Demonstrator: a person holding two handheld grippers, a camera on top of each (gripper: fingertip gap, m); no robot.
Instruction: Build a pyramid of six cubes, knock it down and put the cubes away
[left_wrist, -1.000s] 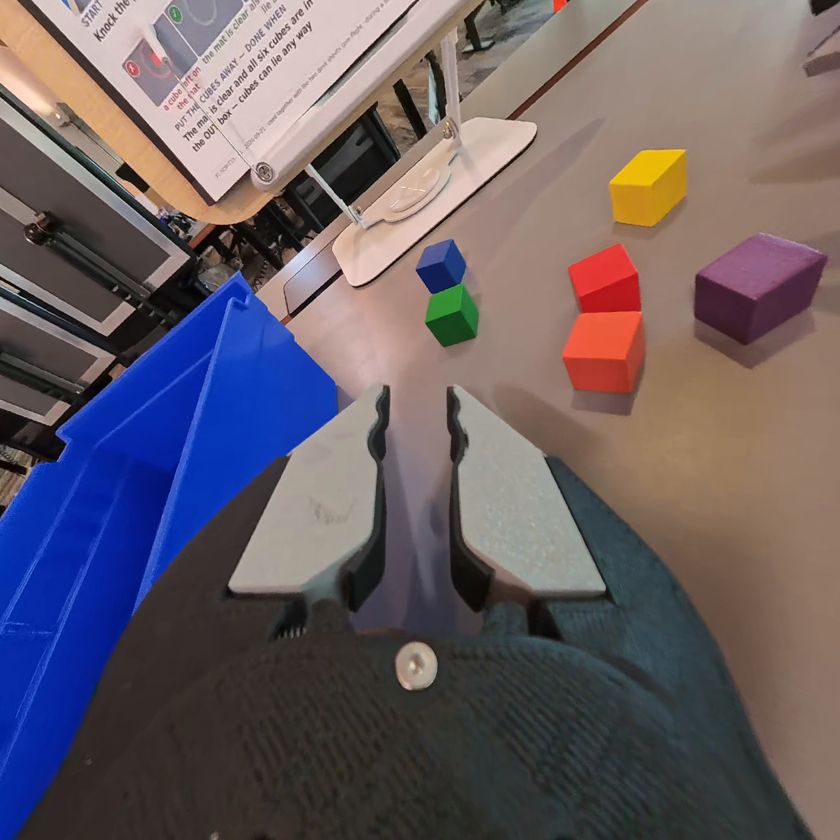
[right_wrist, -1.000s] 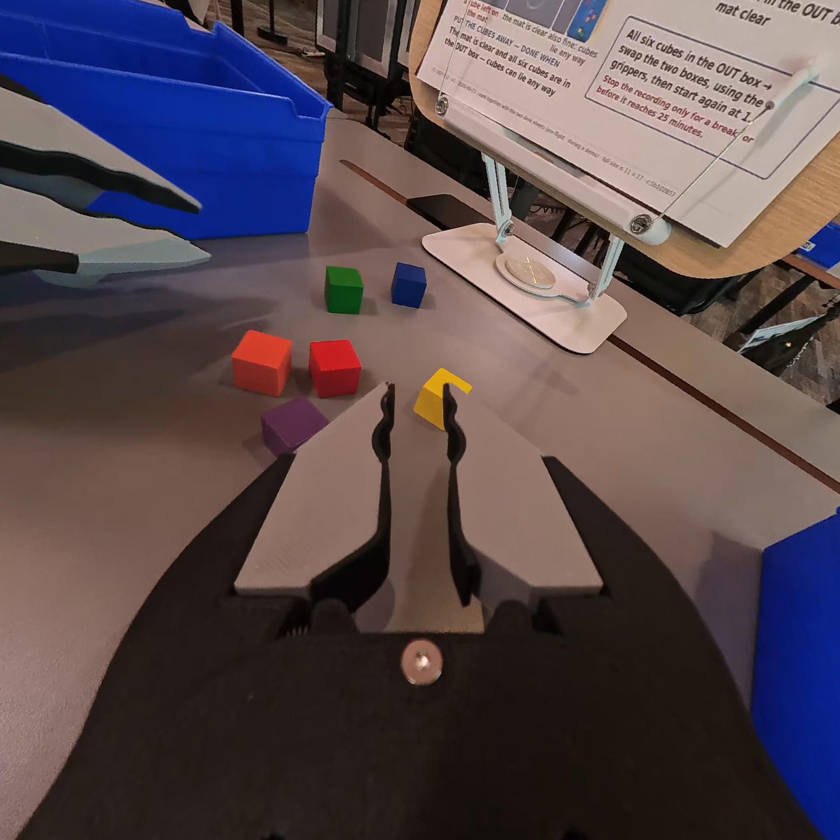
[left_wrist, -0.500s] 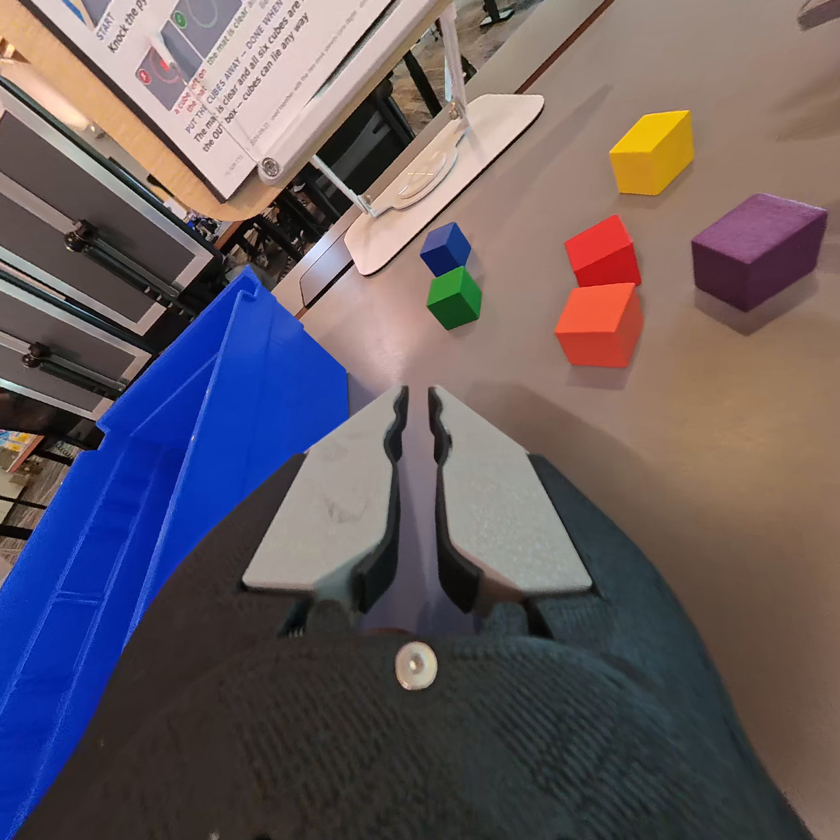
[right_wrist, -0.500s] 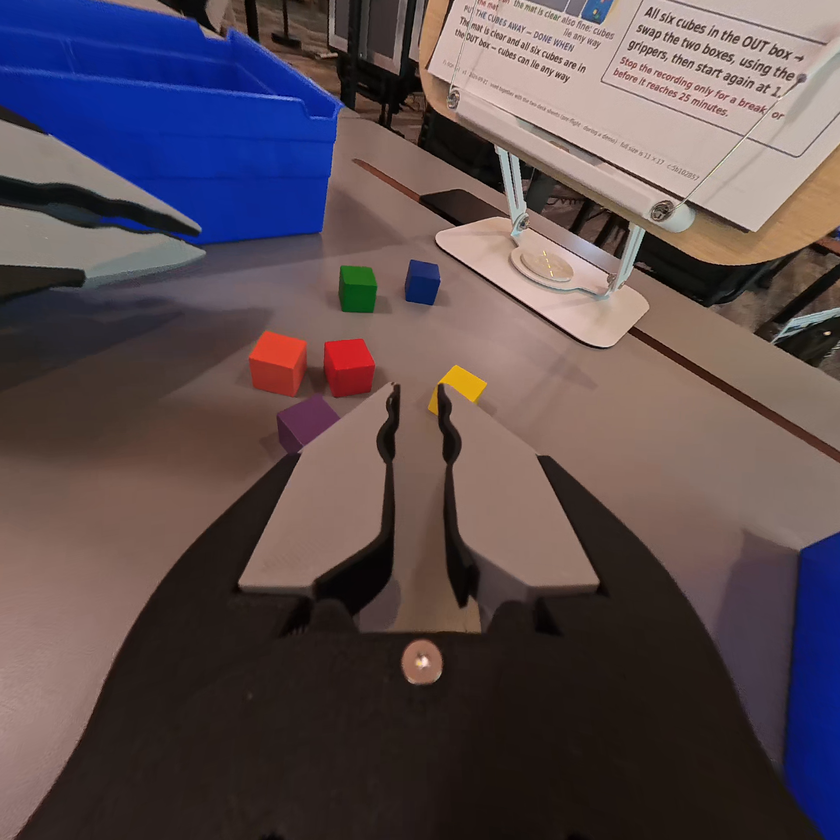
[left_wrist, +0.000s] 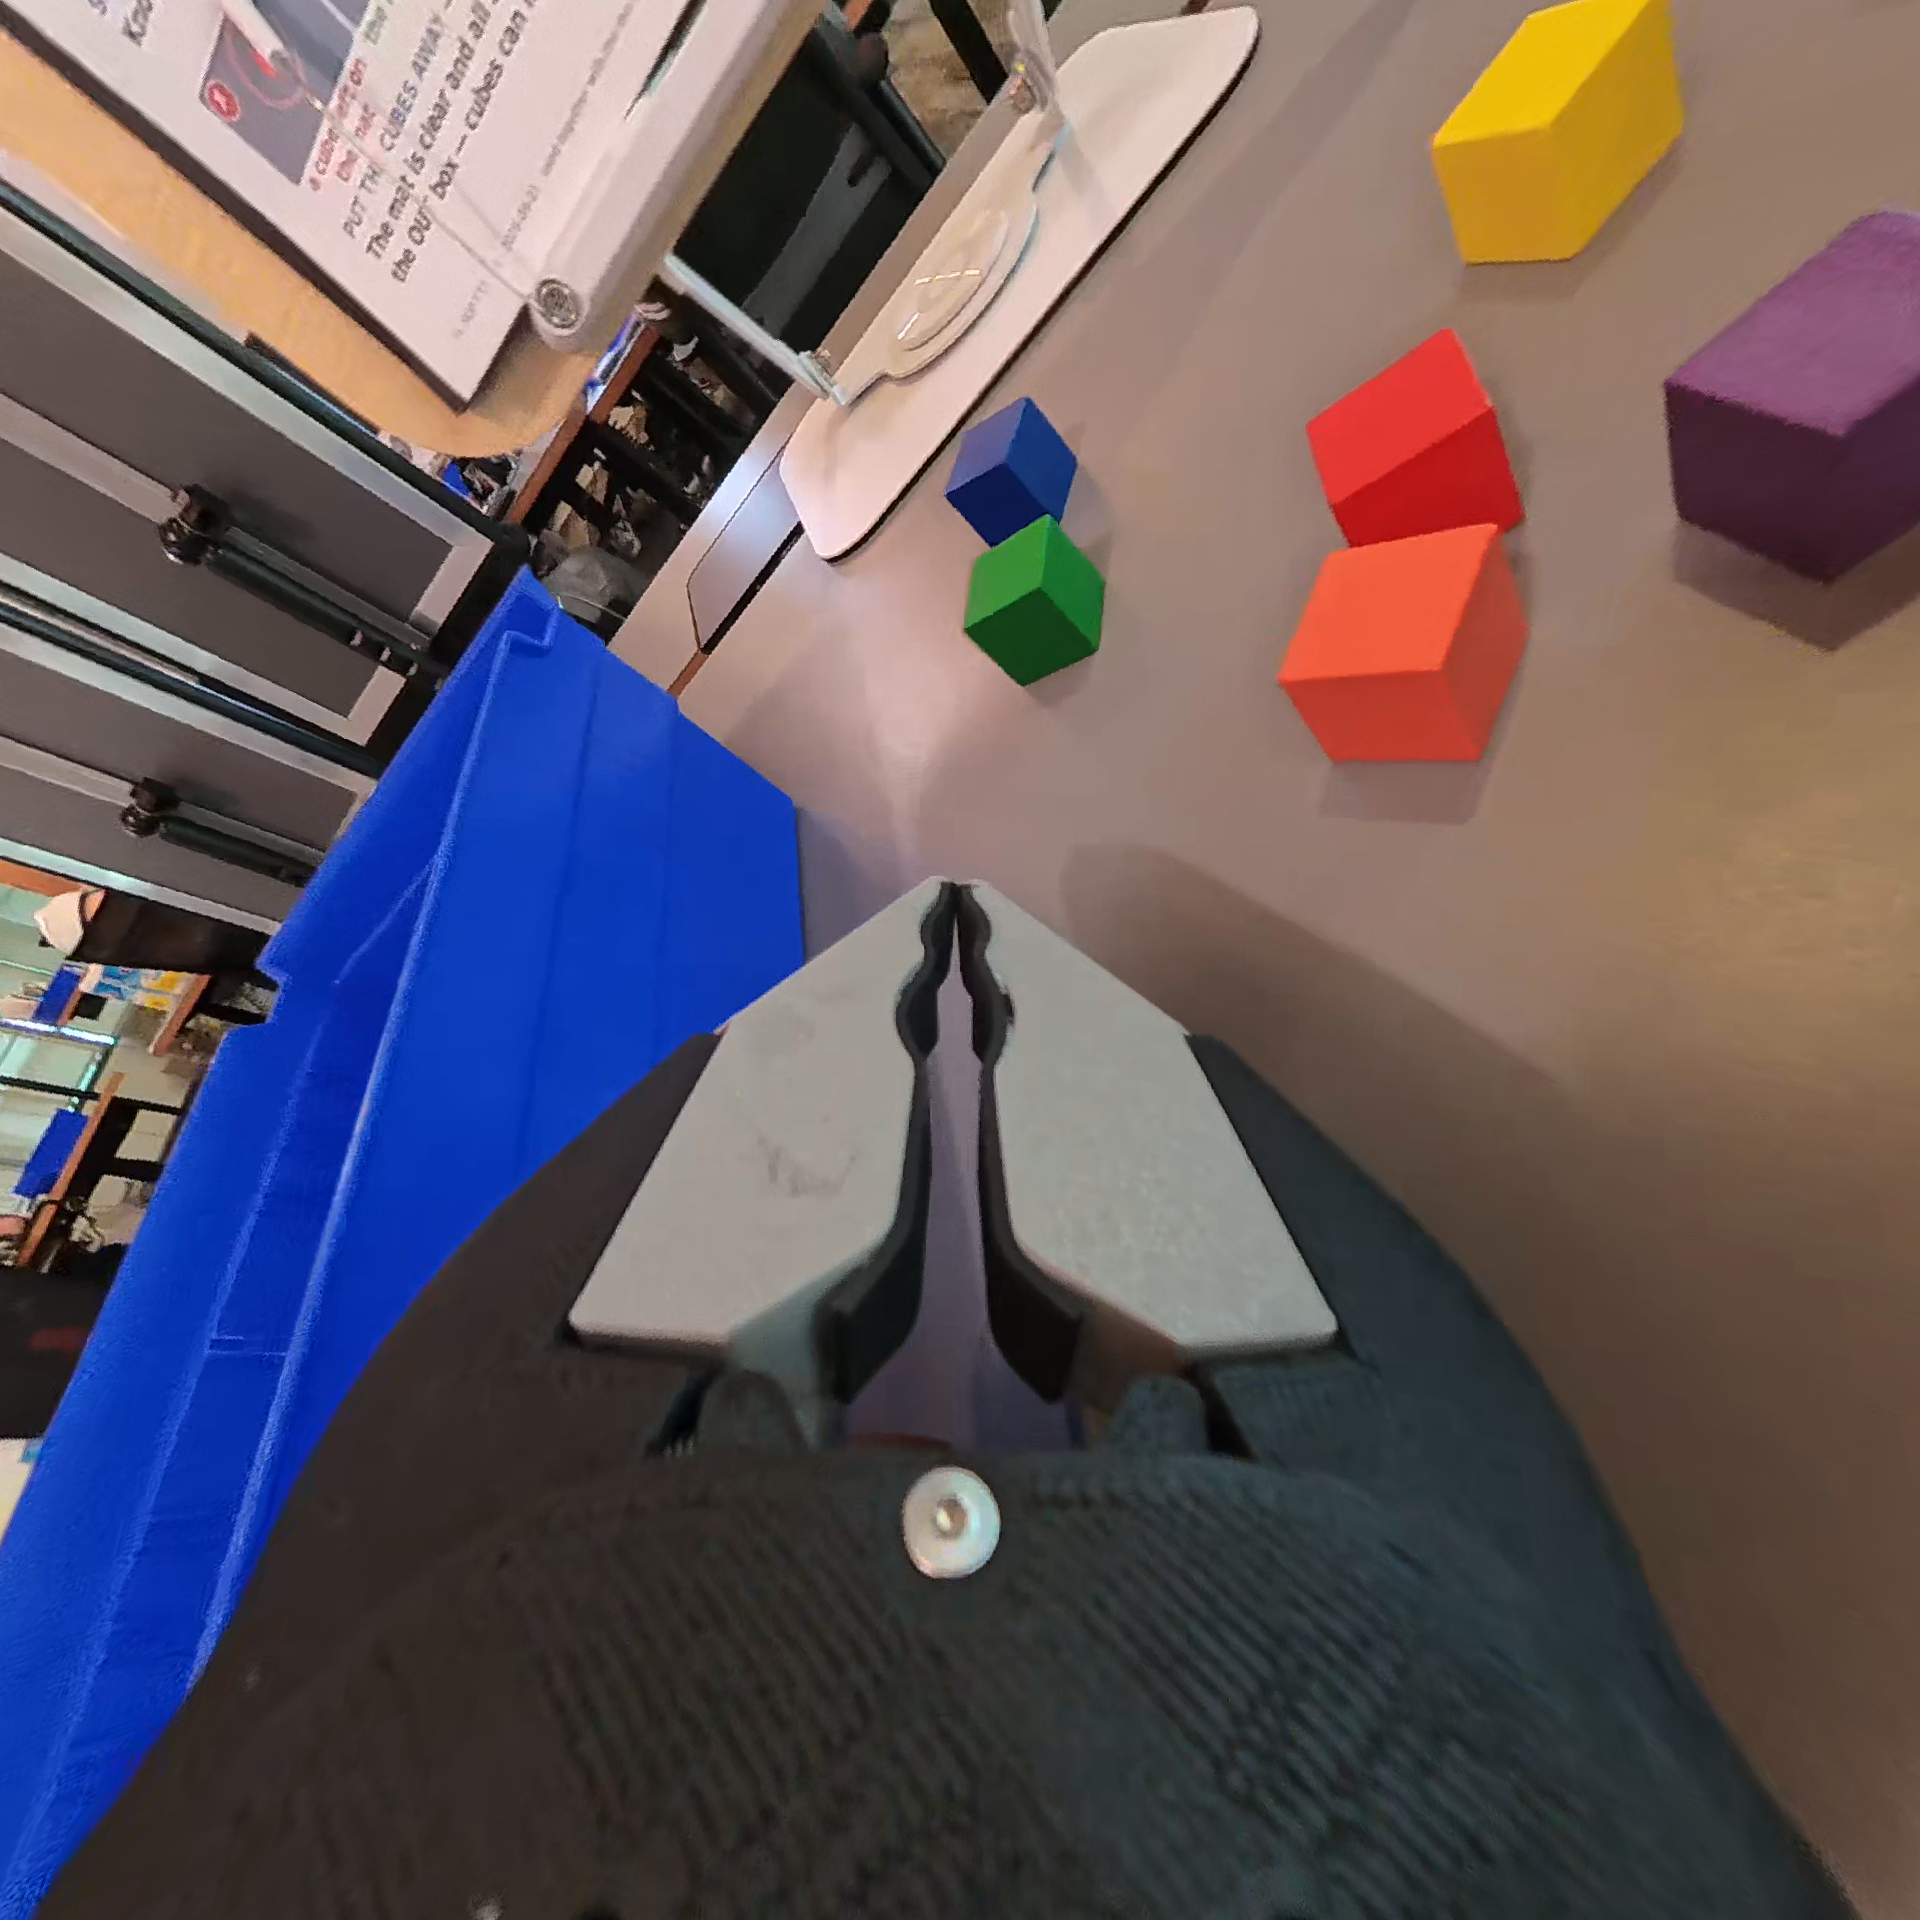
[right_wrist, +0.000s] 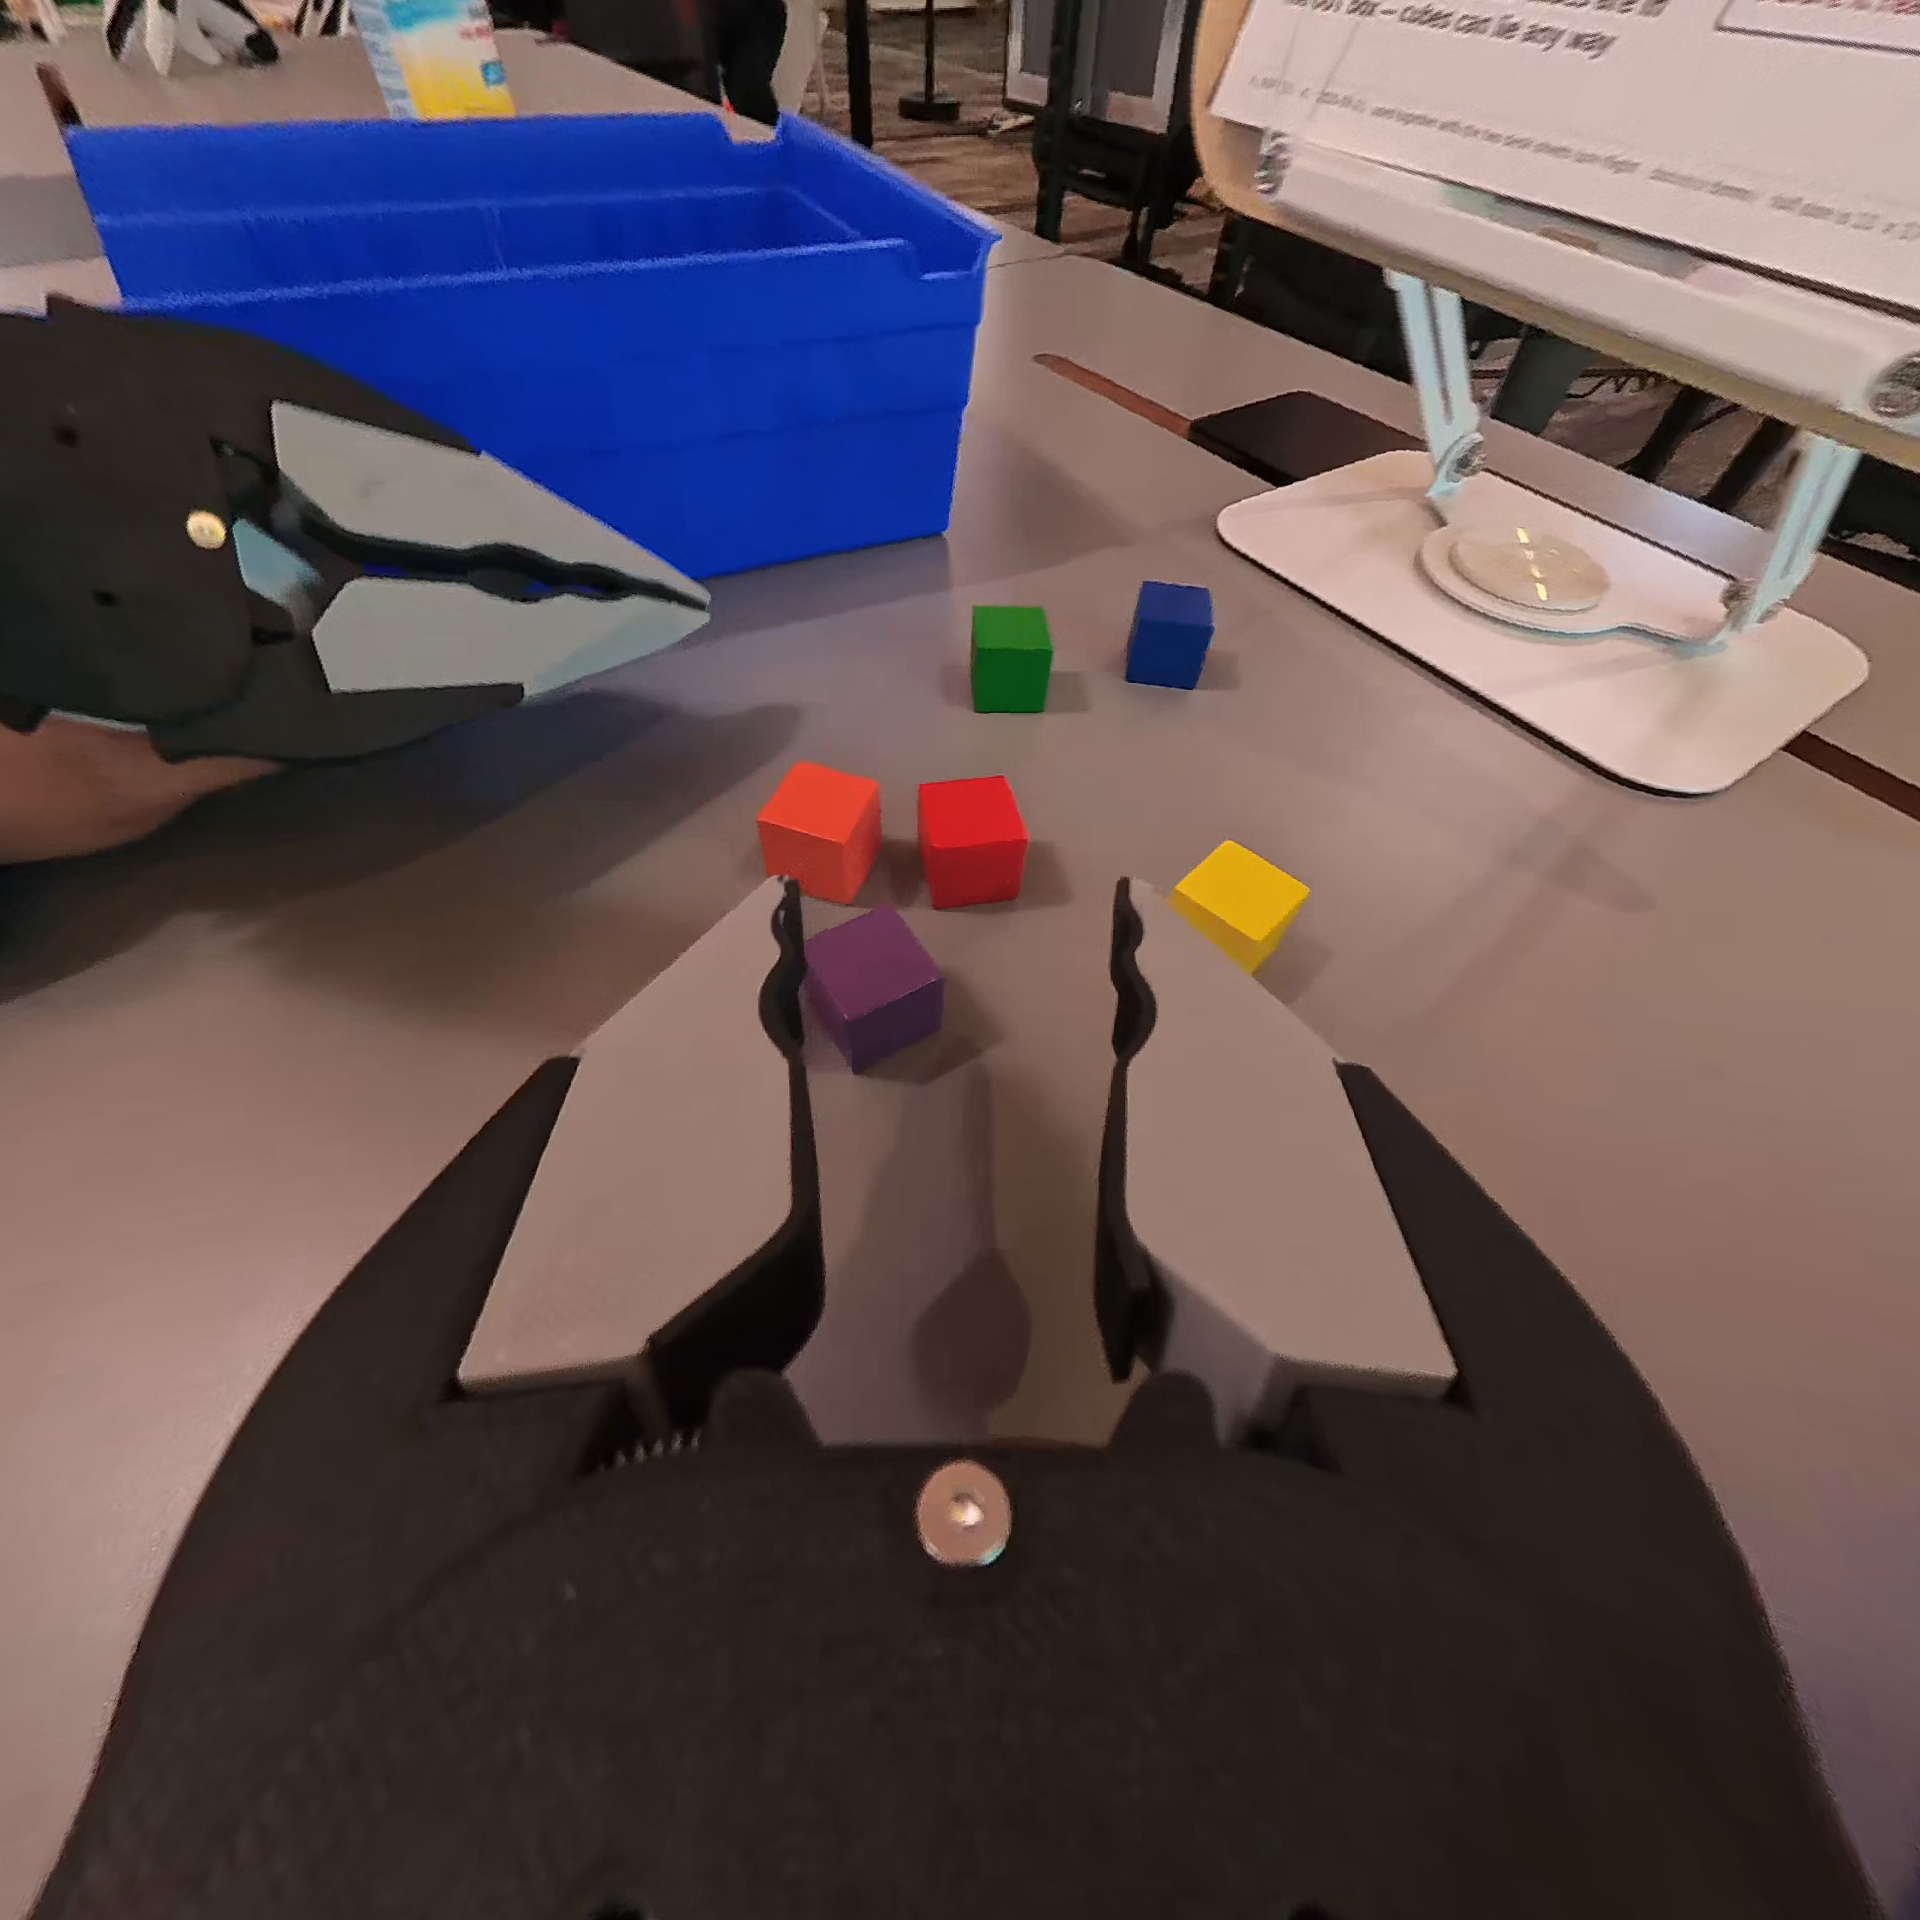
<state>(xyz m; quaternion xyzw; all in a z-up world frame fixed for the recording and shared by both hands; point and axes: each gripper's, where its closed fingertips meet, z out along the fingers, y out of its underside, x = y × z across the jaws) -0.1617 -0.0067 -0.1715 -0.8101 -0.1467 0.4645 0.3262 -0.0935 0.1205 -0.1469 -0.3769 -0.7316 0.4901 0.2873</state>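
- Grey laminate covered the table (right_wrist: 1558, 1091), and six loose wooden cubes lay on it in a scatter, none stacked, all outside the bin.
- The blue bin (right_wrist: 644, 343) sat toward the table's far left corner in the right wrist view, its compartments bare as far as could be seen.
- The green cube (right_wrist: 1010, 658) and blue cube (right_wrist: 1169, 634) sat side by side, apart, nearest the far edge, in front of the white stand base (right_wrist: 1538, 644) carrying a tilted instruction board.
- The orange cube (right_wrist: 821, 829) and red cube (right_wrist: 971, 840) lay just beside each other, a narrow gap between them.
- The purple cube (right_wrist: 873, 982) lay nearest the right gripper (right_wrist: 951, 904), whose fingers were spread wide, with the cube just inside the left fingertip and untouched.
- The yellow cube (right_wrist: 1238, 902) lay just beyond the right fingertip, turned corner-on.
- The left gripper (left_wrist: 956, 896) hung beside the bin's wall, tips pressed together on nothing, well apart from the cubes.
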